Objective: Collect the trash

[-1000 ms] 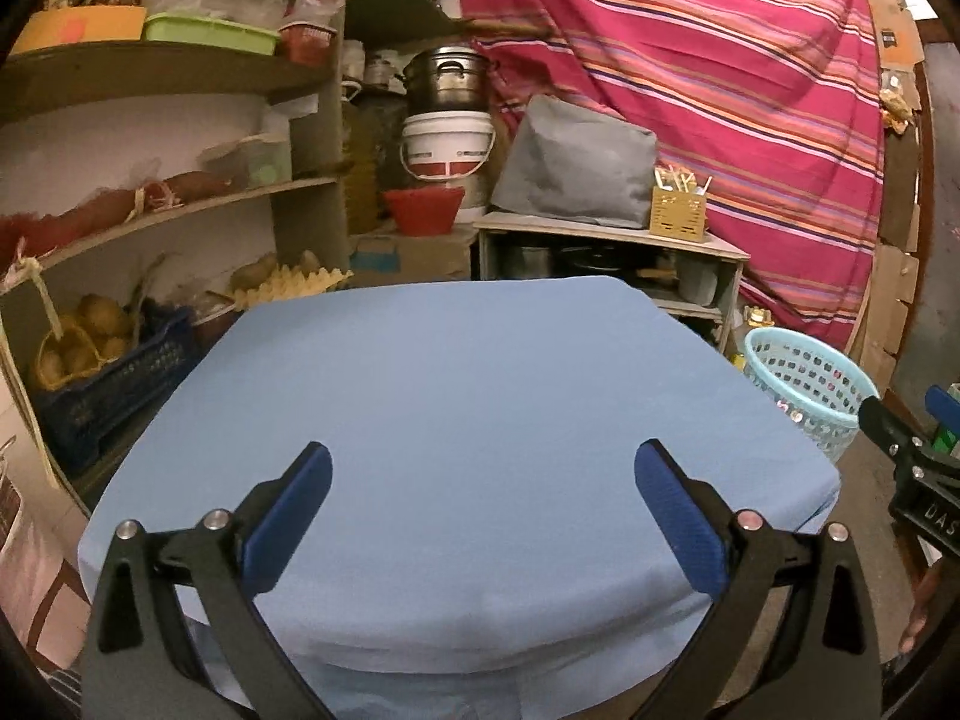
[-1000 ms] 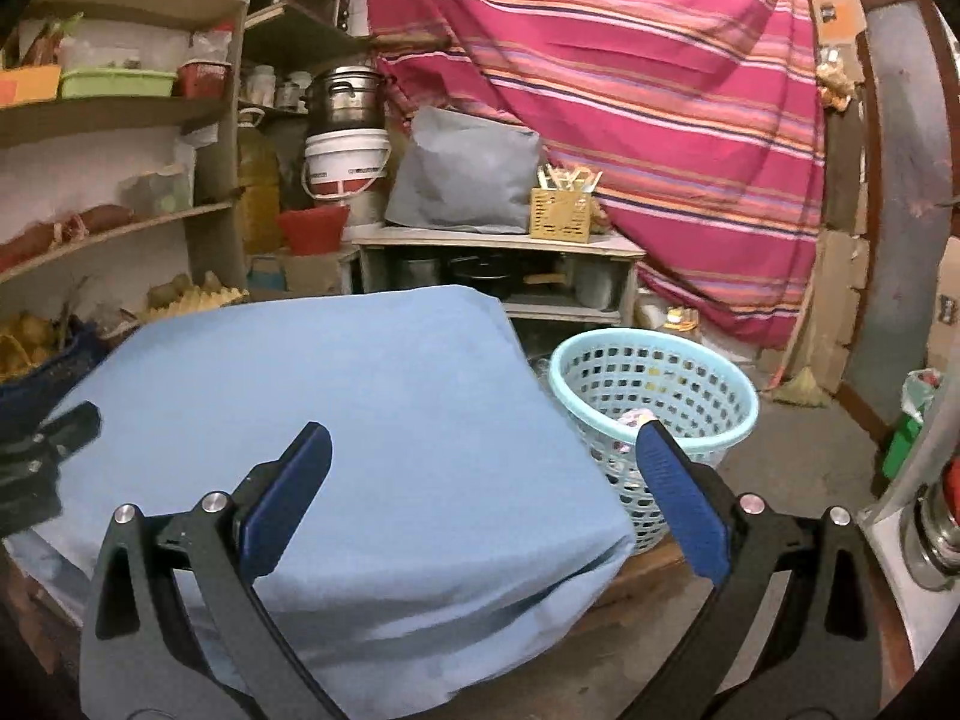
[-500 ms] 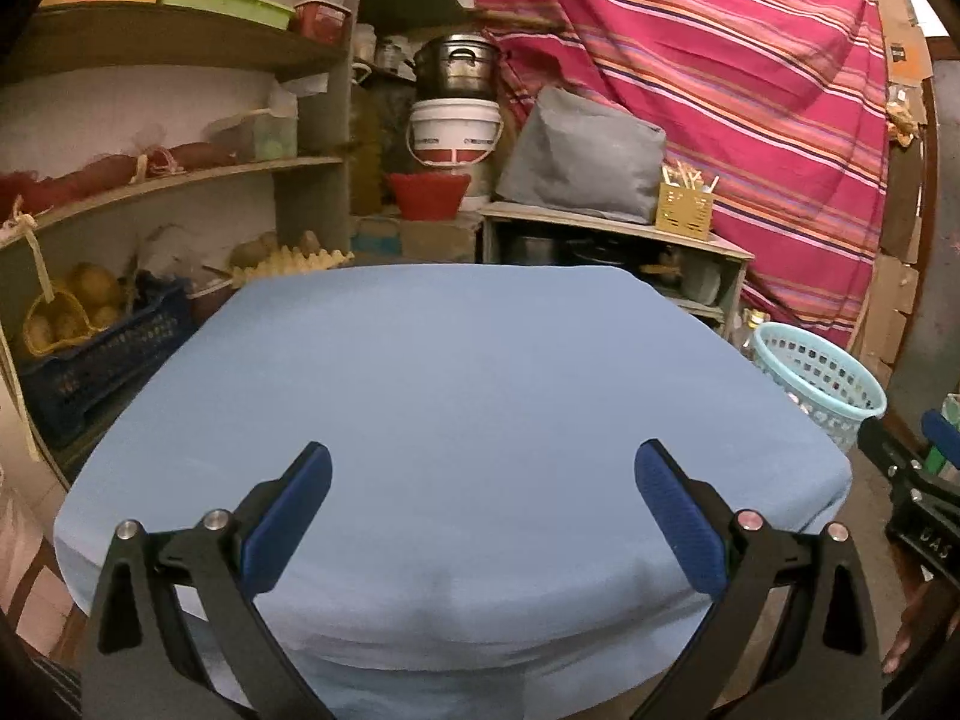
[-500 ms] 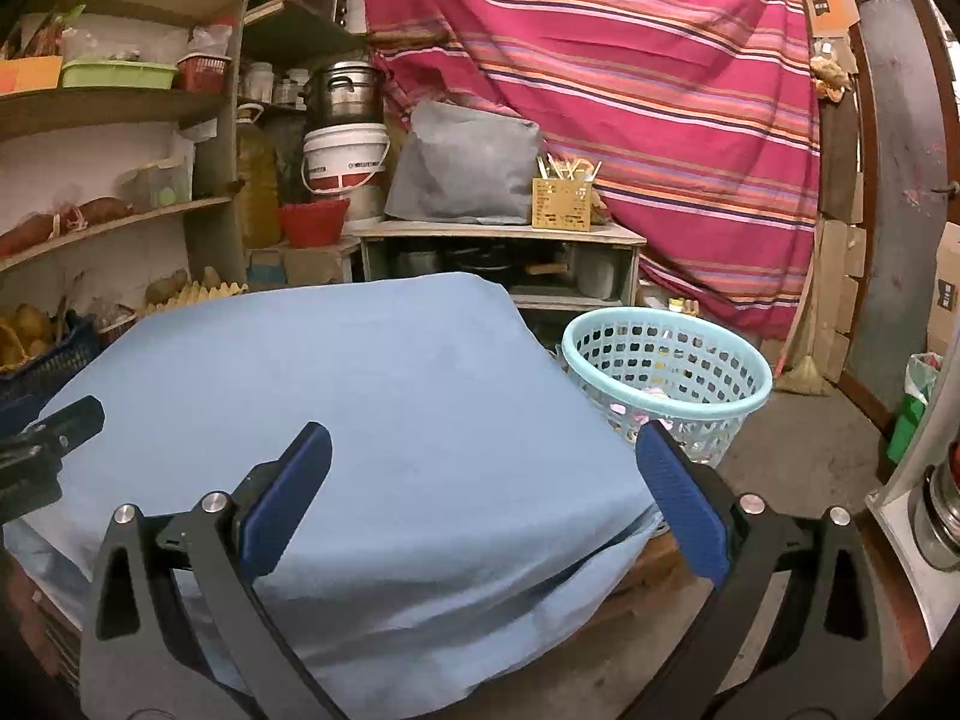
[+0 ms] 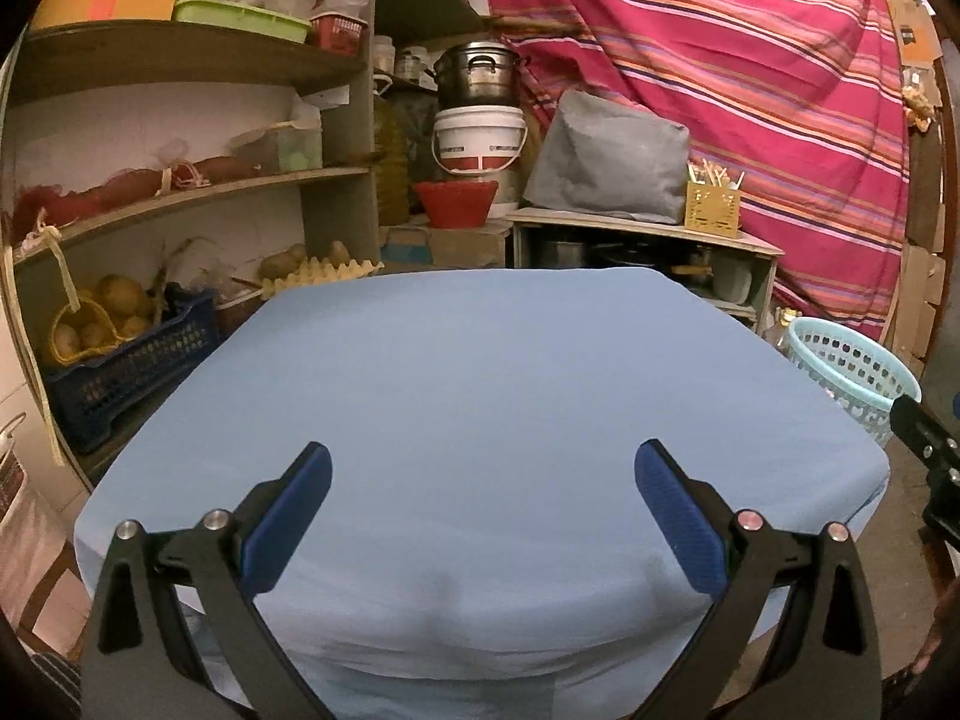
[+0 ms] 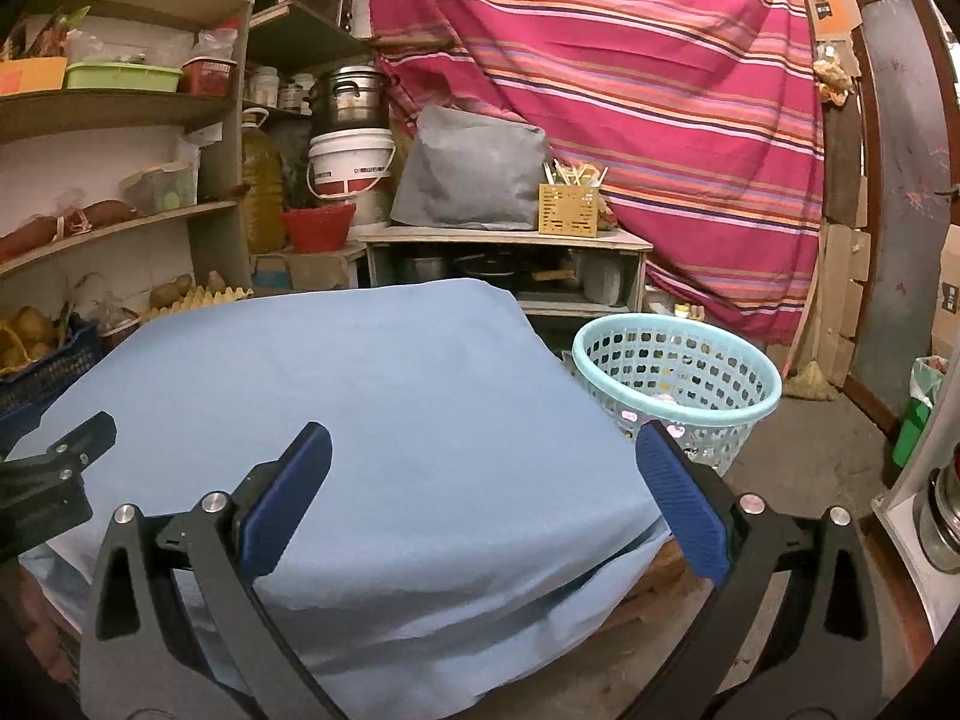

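A table covered with a plain light-blue cloth (image 5: 480, 408) fills the middle of both views (image 6: 384, 420). I see no trash on it. A pale turquoise plastic basket (image 6: 678, 384) stands on the floor by the table's right side, with some small bits inside; its rim shows in the left wrist view (image 5: 852, 366). My left gripper (image 5: 480, 510) is open and empty over the table's near edge. My right gripper (image 6: 480, 510) is open and empty over the table's near right corner, close to the basket.
Wooden shelves (image 5: 180, 204) with boxes, potatoes and a blue crate (image 5: 126, 366) stand at the left. A low cabinet (image 6: 504, 264) with pots, a white bucket (image 5: 480, 144) and a grey bag stands behind. A striped red cloth (image 6: 630, 90) hangs at the back.
Both grippers have pulled back and tilted up a little, so the table and basket sit lower and farther in view. The jaws stay open.
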Action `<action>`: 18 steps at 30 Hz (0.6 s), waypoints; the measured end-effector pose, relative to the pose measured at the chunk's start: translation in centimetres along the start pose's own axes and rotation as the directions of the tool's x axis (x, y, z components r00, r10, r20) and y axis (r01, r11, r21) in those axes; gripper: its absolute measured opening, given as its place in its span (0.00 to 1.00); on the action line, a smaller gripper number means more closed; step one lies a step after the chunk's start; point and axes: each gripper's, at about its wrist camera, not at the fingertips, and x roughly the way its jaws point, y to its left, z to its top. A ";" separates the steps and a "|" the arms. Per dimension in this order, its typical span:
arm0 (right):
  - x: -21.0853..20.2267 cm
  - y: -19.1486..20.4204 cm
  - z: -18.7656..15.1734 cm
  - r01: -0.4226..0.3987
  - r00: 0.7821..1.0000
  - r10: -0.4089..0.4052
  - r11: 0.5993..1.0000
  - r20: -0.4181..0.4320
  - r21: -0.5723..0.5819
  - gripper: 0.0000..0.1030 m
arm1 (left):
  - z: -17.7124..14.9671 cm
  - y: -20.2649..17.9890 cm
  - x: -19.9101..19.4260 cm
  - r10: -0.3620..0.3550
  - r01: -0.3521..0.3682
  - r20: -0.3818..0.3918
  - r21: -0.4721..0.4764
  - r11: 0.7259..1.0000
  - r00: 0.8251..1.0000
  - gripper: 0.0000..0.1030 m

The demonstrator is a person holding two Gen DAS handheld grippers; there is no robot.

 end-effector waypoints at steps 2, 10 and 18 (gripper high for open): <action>0.1 0.1 0.0 -0.002 1.000 0.002 1.000 -0.003 -0.001 0.96 | -0.1 -0.1 0.1 0.003 -0.003 -0.005 0.003 1.000 1.000 0.96; 0.1 0.5 0.1 0.000 1.000 0.001 1.000 0.010 -0.011 0.96 | -0.3 -0.1 0.2 0.014 -0.014 0.001 0.018 1.000 1.000 0.96; 0.1 0.9 0.2 -0.001 1.000 0.001 1.000 0.018 -0.015 0.96 | -0.4 0.0 0.2 0.021 -0.021 0.009 0.027 0.999 1.000 0.96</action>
